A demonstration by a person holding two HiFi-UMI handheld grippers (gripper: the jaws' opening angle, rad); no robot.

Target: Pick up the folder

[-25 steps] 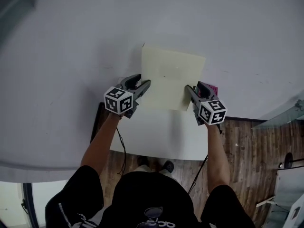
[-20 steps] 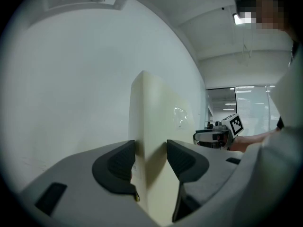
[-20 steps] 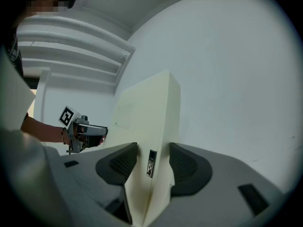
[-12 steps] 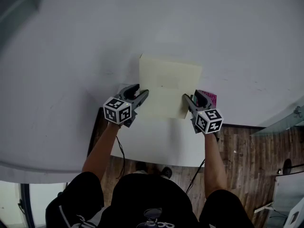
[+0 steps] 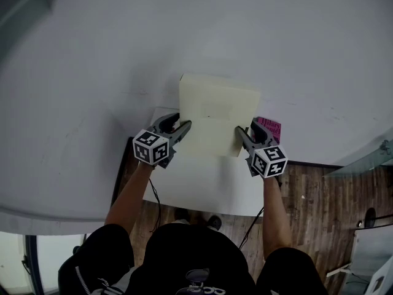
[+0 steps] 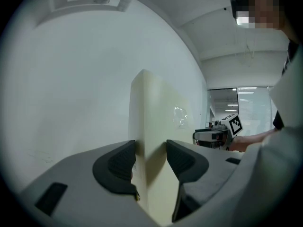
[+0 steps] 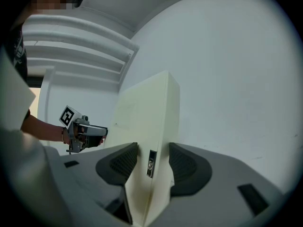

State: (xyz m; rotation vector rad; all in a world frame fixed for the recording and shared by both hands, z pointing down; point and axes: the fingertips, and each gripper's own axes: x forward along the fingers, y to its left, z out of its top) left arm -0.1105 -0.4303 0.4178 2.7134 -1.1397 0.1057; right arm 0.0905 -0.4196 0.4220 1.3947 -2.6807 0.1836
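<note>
So the folder (image 5: 218,112) was cream-coloured and pretty chunky. It stood more or less upright in front of a big white wall (image 5: 110,54), with one tool on each side of it.

The left tool (image 5: 184,122) had the left edge and the right tool (image 5: 246,129) had the right edge. Both were down near the bottom corners, at about the same height, and angled in toward each other.

In the left gripper view the folder's edge sat right between the dark pads (image 6: 118,162) and filled the gap. That tool was clamped on the folder, with its jaws standing fairly wide because the thing is thick.

The right gripper view was the same story, with a pad on each face. There was a small dark label (image 7: 151,163) on the folder's edge, right between the pads. Each gripper view also showed the other tool across the folder's face, marker cube on top.

Below the person's forearms there was a white counter (image 5: 202,186), and the folder's lower edge lined up with its far side. I honestly couldn't tell whether the bottom touched the counter or hung just above it.

A pink card (image 5: 271,126) poked out just behind the right tool, partly covered by it. Wooden floor (image 5: 319,189) showed off to the right.
</note>
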